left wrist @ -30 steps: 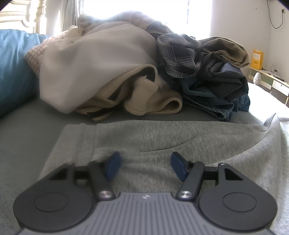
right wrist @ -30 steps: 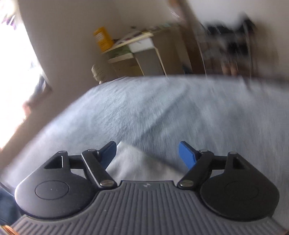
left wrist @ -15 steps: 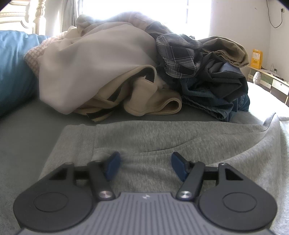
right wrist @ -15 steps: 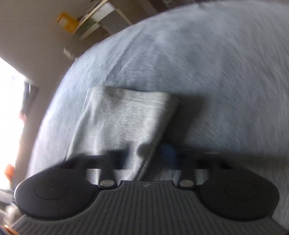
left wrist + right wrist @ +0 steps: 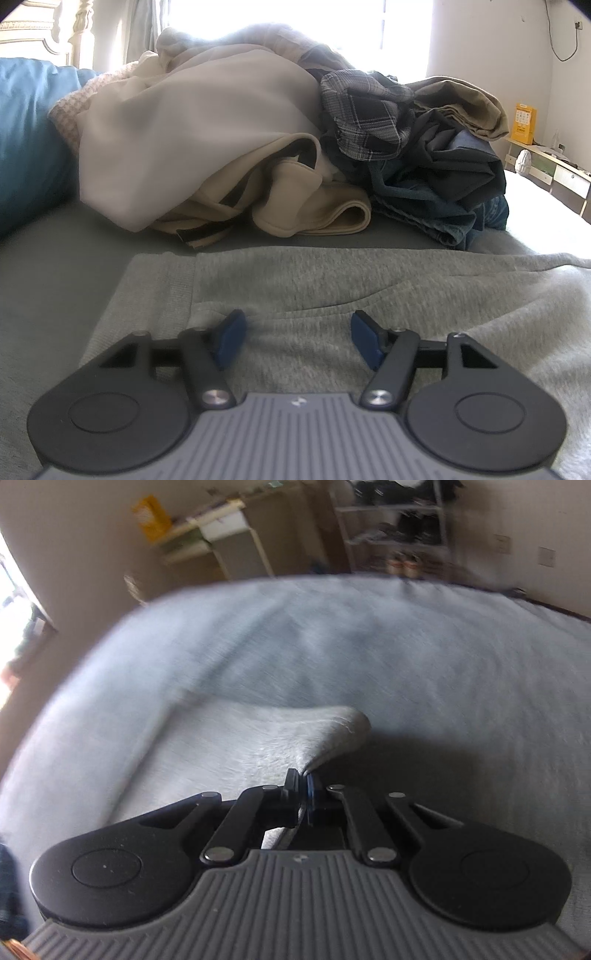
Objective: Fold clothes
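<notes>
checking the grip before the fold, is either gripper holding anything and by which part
The right gripper is shut on the grey sweatpants, pinching the end of a leg. The left gripper is open above them, holding nothing.

The right gripper (image 5: 302, 788) has its 2 blue pads pressed together on the edge of a grey garment (image 5: 236, 746). The cloth rises to the pads in a small ridge, and its rounded corner lies just beyond them on the grey bed cover (image 5: 443, 657). Behind the bed there is a low desk (image 5: 218, 535) with a yellow box (image 5: 149, 517) on it, and a metal shelf (image 5: 399, 524) stands at the wall. The picture is a little blurred.
</notes>
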`<state>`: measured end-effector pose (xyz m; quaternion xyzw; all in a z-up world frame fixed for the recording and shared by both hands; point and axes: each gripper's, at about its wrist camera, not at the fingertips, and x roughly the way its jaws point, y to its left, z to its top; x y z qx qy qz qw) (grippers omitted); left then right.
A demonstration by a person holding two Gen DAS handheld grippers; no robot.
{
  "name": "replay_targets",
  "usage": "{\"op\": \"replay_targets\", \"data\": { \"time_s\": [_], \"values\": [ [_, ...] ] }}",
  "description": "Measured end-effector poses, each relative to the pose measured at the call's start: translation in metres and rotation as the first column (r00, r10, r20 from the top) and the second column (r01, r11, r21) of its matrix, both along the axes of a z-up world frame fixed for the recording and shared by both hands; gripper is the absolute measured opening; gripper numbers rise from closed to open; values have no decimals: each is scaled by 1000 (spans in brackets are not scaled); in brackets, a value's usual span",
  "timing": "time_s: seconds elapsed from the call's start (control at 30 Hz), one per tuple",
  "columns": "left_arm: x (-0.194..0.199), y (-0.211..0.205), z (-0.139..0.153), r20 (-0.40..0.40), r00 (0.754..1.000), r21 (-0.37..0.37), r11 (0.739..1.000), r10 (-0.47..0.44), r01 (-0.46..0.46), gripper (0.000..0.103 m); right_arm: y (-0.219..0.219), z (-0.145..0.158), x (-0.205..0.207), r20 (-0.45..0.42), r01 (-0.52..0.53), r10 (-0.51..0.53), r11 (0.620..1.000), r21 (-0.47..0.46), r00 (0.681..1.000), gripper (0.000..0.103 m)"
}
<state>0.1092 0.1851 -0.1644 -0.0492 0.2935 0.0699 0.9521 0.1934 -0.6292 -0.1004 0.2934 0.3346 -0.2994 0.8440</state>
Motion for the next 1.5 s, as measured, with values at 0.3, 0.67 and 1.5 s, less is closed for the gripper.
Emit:
{"op": "replay_targets", "data": {
  "time_s": [0.3, 0.67, 1.5],
  "values": [
    [-13, -12, 26, 41, 998, 11, 999, -51, 50, 65, -2, -18, -32, 56, 134, -143, 981, 143, 988, 29],
    [-14, -139, 72, -70, 732, -86, 735, -678, 672, 61, 3, -2, -98, 159, 90, -150, 938, 334, 976, 41],
    [-17, -202, 43, -199, 639, -107, 665, -743, 739, 4, 20, -7, -43, 140, -55, 38, 992, 117, 989, 4]
  ]
}}
